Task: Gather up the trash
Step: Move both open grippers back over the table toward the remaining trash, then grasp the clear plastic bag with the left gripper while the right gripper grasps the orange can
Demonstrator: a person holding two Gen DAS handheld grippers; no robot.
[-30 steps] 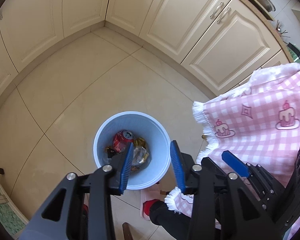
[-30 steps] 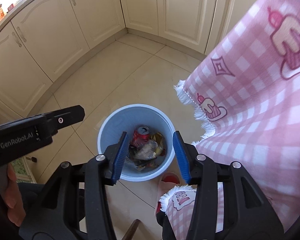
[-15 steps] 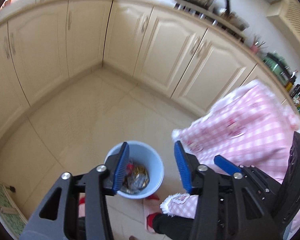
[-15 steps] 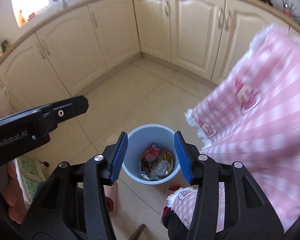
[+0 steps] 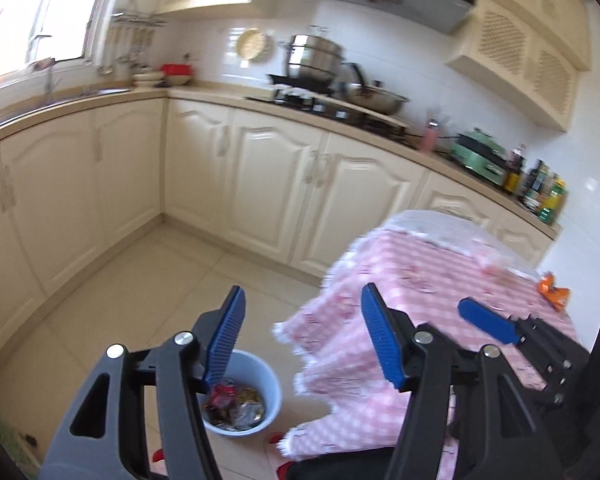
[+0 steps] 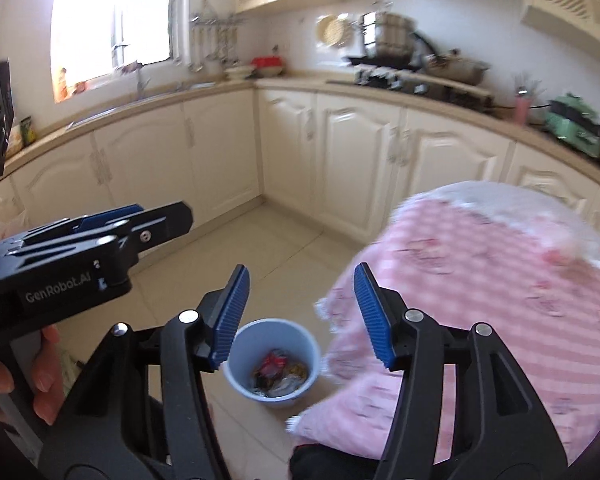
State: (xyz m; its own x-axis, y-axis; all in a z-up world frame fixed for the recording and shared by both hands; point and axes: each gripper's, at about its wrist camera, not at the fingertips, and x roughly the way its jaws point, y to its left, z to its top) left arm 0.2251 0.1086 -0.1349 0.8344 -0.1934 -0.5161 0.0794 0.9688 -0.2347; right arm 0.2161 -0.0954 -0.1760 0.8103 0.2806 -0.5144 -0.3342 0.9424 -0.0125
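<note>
Left wrist view: left gripper [image 5: 302, 332], black frame with blue ribbed pads, jaws spread wide, nothing between them. Round pale-blue plastic bin [image 5: 271, 384] on the beige tiled floor [image 5: 148, 288], holding a red can and crumpled wrappers [image 5: 234, 400]. Bench under pink checked fringed cloth [image 5: 432, 280] just beside the bin; orange wrapper [image 5: 553, 287] on its far right. Right gripper [image 5: 488, 320] partly visible at right. Right wrist view: right gripper [image 6: 302, 312], jaws apart, empty. Same bin [image 6: 240, 344] below, between the pads. Left gripper [image 6: 112, 216] at left, held in a hand [image 6: 40, 376].
</note>
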